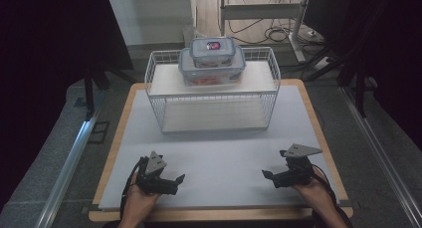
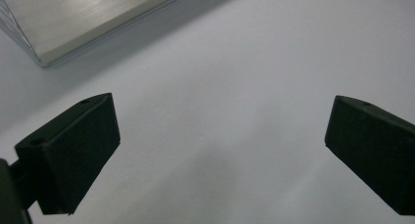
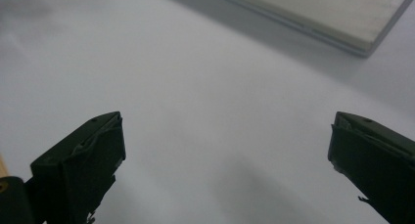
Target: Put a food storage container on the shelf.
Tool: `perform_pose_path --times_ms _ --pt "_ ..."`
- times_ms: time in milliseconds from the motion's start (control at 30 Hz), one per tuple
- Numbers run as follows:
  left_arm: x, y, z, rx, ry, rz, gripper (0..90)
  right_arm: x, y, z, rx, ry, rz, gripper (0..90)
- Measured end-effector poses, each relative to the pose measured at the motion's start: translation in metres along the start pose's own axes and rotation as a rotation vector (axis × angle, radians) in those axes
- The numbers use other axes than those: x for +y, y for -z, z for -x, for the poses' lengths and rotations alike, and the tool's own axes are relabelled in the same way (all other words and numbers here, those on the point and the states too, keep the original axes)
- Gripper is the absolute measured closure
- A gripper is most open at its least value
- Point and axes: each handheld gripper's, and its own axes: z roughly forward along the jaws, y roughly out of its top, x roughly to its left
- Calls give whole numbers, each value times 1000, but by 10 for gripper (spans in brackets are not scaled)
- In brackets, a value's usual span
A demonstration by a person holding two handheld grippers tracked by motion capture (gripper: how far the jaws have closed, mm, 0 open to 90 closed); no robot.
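Both grippers, left (image 1: pixel 171 180) and right (image 1: pixel 271 177), rested on the bench (image 1: pixel 224 153), jaws spread and empty. Stacked containers (image 1: pixel 212 61) sat atop the wire rack (image 1: pixel 213 91), straight ahead, well apart, equidistant from both.

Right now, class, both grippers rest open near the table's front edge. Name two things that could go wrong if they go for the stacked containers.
1. The small container sits loose on the large container; lifting the lower one could tip it off.
2. The stack sits on the wire rack top, ringed by a raised rim; the left gripper or right gripper could snag it.
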Motion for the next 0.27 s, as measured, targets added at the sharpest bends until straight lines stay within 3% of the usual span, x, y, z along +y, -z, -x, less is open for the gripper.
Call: perform_pose_path --times_ms 267 --pt "-2 -2 -3 2 14 -7 0 -5 -7 2 -1 -3 -40 0"
